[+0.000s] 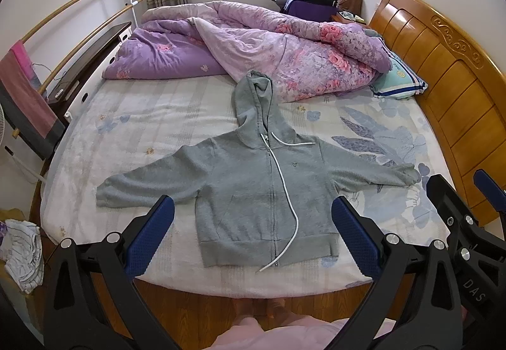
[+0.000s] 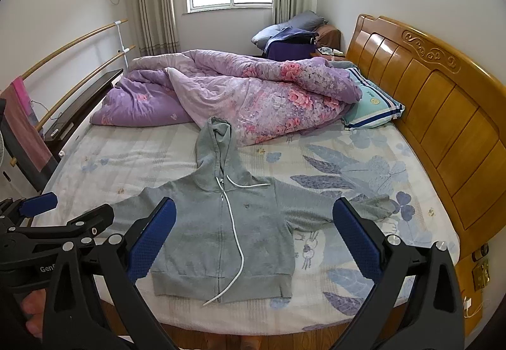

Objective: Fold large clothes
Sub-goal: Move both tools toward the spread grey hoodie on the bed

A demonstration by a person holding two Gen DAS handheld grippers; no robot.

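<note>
**Grey hoodie spread flat on the bed, both grippers wide open above the near edge**

A grey zip-up hoodie (image 1: 262, 191) lies face up on the bed (image 1: 126, 128), near its front edge, zipped closed. Both sleeves are stretched out sideways, the hood points toward the far side, and a white drawstring (image 1: 289, 201) trails down across the chest to the hem. The hood's tip touches a crumpled purple floral quilt (image 1: 253, 49) heaped along the far side. A striped pillow (image 1: 398, 81) sits just beside the wooden headboard (image 1: 442, 71).

The left gripper (image 1: 253, 233) hangs over the hoodie's lower half, its blue-padded fingers (image 1: 151, 236) spread wide and holding nothing. The right gripper (image 2: 253, 233) is likewise fully spread and empty, over the garment's body and right sleeve. Neither touches the cloth.
</note>
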